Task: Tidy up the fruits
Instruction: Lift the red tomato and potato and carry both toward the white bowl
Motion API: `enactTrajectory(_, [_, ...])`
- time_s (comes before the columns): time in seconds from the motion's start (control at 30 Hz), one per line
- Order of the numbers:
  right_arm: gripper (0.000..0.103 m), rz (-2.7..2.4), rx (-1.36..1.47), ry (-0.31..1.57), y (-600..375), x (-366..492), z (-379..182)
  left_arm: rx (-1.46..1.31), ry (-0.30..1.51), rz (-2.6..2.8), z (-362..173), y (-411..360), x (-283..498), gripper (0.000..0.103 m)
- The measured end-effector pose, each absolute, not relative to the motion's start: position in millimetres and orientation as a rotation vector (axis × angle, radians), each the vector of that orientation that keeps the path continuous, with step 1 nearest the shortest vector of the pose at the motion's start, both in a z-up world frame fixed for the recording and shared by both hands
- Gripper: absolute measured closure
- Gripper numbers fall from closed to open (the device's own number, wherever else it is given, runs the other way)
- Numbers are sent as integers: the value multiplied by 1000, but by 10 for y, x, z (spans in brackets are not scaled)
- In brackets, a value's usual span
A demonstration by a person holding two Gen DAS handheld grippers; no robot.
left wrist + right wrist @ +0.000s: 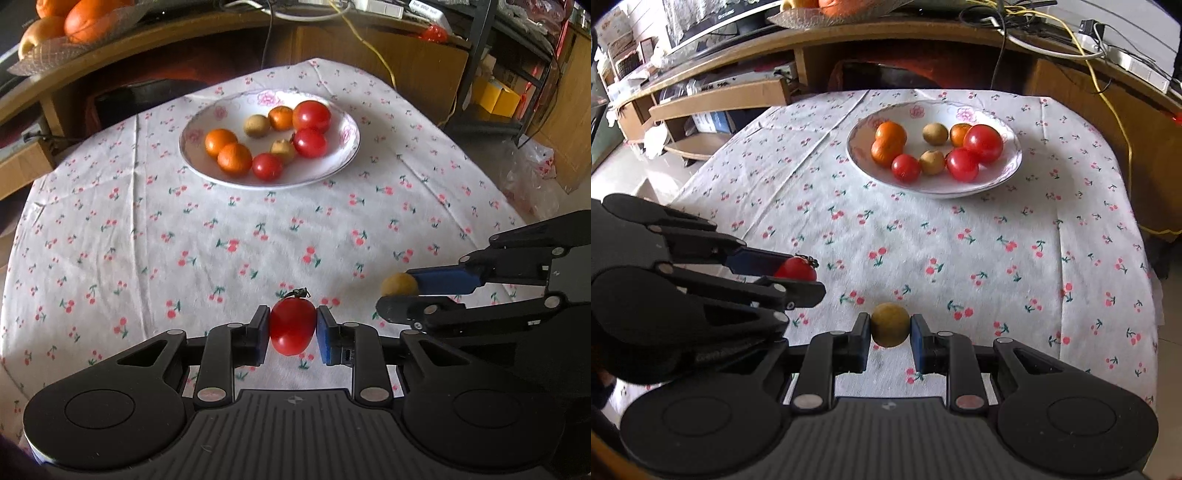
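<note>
Your left gripper [292,328] clamps a small oval red tomato [292,325] above the cherry-print tablecloth [184,236], its long axis running away from you, stem end far. Your right gripper [890,329] pinches a round yellow-brown fruit [889,325]. Only the left view shows its top finger's blue pad [443,281]. Beyond, the flowered white plate [343,147] holds tomatoes, oranges and brown fruits.

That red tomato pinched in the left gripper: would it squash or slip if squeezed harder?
The tomato has glossy, taut skin, so it probably slides easily against the left gripper pads. It looks thin-skinned and likely bruises or splits under a firm squeeze. Being rounded, it would probably roll on the tablecloth if dropped.
</note>
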State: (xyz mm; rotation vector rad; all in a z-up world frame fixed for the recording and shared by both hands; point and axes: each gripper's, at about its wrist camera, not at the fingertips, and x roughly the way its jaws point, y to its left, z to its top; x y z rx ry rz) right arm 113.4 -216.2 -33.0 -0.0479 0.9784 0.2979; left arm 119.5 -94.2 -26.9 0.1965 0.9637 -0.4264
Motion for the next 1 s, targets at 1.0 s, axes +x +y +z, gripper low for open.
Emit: enactTrajectory(1.0, [78,205,86,839,-2414,1892,33,163,838,-378,142,-1124,1963,71])
